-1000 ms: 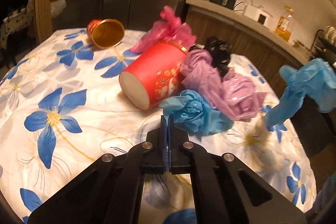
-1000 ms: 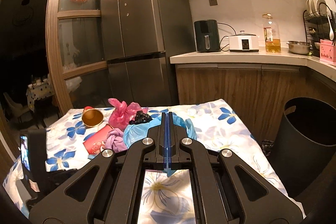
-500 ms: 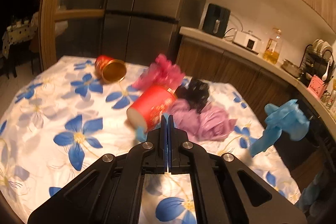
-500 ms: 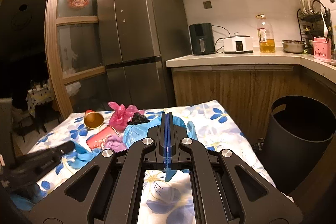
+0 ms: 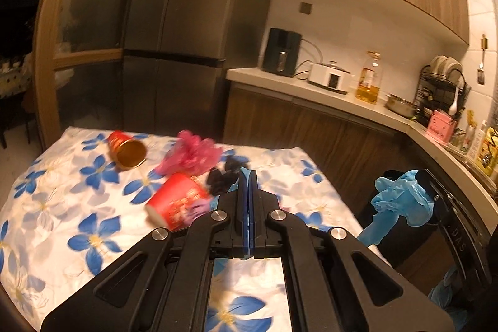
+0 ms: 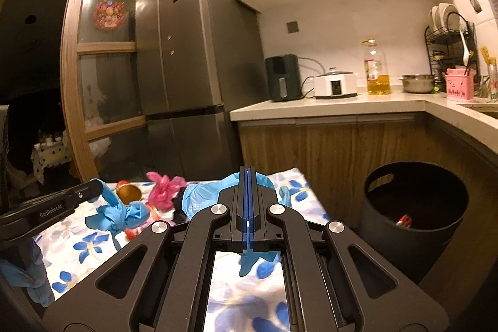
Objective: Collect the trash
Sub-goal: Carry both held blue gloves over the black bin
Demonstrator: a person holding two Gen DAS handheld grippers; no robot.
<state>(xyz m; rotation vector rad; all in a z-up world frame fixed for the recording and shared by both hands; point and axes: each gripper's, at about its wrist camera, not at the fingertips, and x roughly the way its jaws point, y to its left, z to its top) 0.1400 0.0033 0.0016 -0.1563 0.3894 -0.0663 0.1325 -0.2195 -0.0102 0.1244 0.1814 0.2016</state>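
Observation:
Trash lies on a table with a blue-flower cloth (image 5: 62, 207): a red paper cup on its side (image 5: 177, 201), a red cup with a gold inside (image 5: 127, 150), a pink bag (image 5: 193, 154), a black bag (image 5: 224, 173) and a purple bag (image 5: 199, 207). My left gripper (image 5: 248, 176) is shut on a crumpled blue bag (image 6: 121, 215), lifted above the table. My right gripper (image 6: 247, 176) is shut on a blue glove (image 5: 398, 204), held near the black trash bin (image 6: 414, 213).
The bin stands on the floor right of the table, by the wooden counter cabinets (image 6: 326, 142); something red lies inside it (image 6: 404, 220). A steel fridge (image 6: 186, 67) and a wood-framed glass door (image 6: 96, 67) stand behind the table. Appliances and an oil bottle (image 6: 378, 70) sit on the counter.
My left gripper has risen and pulled back from the trash pile with the blue bag in it. My right gripper with the glove has moved slightly toward the bin.

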